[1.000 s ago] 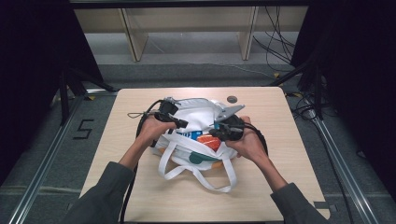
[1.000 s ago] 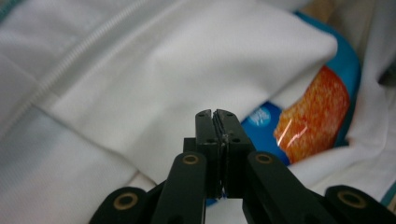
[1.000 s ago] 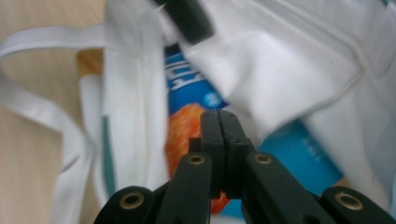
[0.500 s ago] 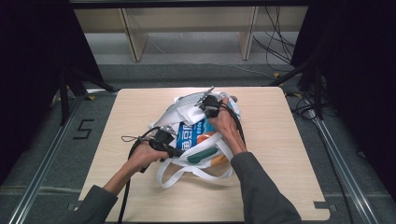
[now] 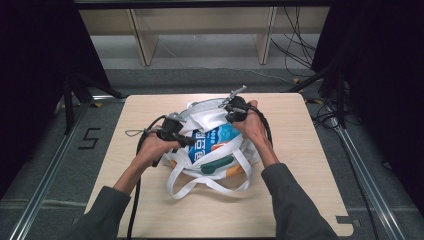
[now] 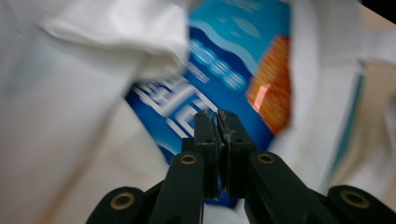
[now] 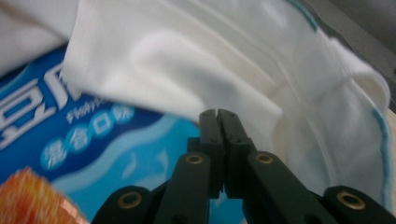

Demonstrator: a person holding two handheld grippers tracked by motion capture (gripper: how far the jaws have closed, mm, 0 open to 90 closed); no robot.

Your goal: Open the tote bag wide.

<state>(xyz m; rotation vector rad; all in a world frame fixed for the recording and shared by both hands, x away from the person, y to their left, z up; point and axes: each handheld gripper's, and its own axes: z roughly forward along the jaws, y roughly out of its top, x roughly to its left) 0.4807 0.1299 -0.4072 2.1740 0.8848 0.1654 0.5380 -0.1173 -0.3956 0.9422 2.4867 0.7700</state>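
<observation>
Left tool rests at the left flank of the bag, jaws together with nothing visible between them; the left gripper view shows the black tips meeting over the blue packet. Right tool sits at the bag's far edge, jaws likewise together, and its own view shows the tips lying on the packet just below a fold of white cloth. Whether either tip pinches fabric cannot be told.

Bag lies mid-worktop, mouth gaping toward the far side, handles trailing toward the person. Packet sits inside the mouth, partly covered by the fold, its long axis running roughly from the far-right corner toward the near-left.

Judgement: the work in hand concerns the packet and the bag's mouth. The right tool is nearer the covering fold, which lies directly ahead of its tips; the left tool faces the packet's side. Any lift of the fold falls naturally to the right tool, approaching from the far rim.
</observation>
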